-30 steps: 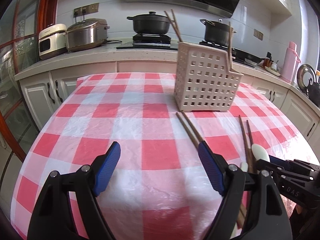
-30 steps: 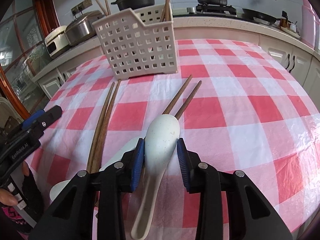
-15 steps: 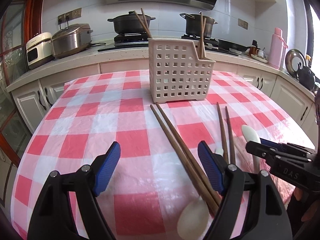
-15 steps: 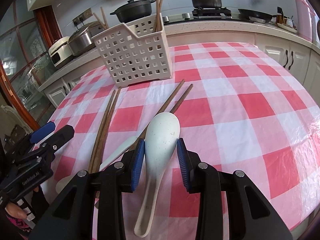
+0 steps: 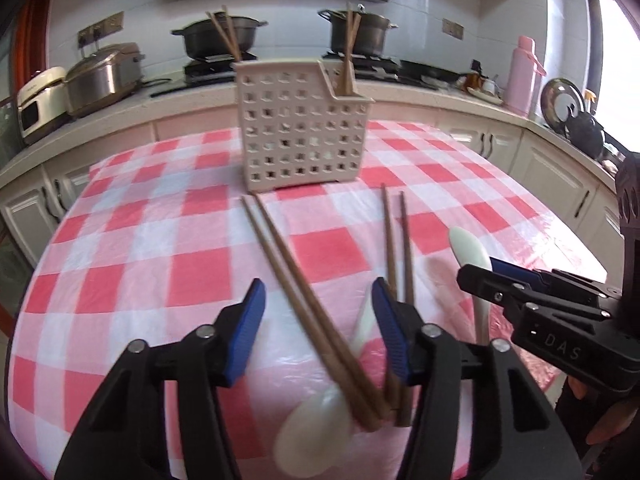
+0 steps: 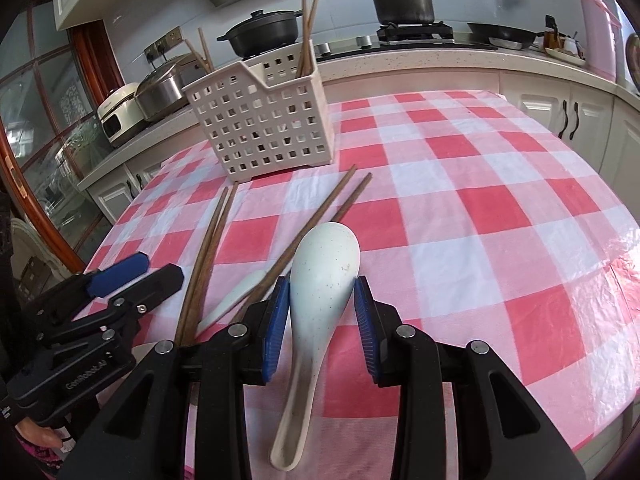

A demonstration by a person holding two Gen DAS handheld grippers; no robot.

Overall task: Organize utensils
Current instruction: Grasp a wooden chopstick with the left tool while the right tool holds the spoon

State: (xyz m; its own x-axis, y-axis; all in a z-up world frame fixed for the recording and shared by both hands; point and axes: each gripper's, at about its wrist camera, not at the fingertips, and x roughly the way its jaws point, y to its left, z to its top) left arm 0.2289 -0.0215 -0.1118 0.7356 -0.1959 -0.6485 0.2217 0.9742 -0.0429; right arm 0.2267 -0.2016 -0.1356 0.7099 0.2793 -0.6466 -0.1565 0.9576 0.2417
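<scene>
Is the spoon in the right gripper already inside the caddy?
No: the right gripper holds the pale spoon over the checked cloth, well short of the white caddy.

The left gripper (image 5: 318, 324) is tilting downward toward the table, its jaws closing around a pair of chopsticks (image 5: 316, 312) without pressing them yet. The right gripper (image 6: 322, 312) is angling downward too, its blue pads (image 6: 276, 320) clamping a pale spoon (image 6: 320, 280). Fingers (image 5: 600, 424) are wrapping its handle from below.
</scene>
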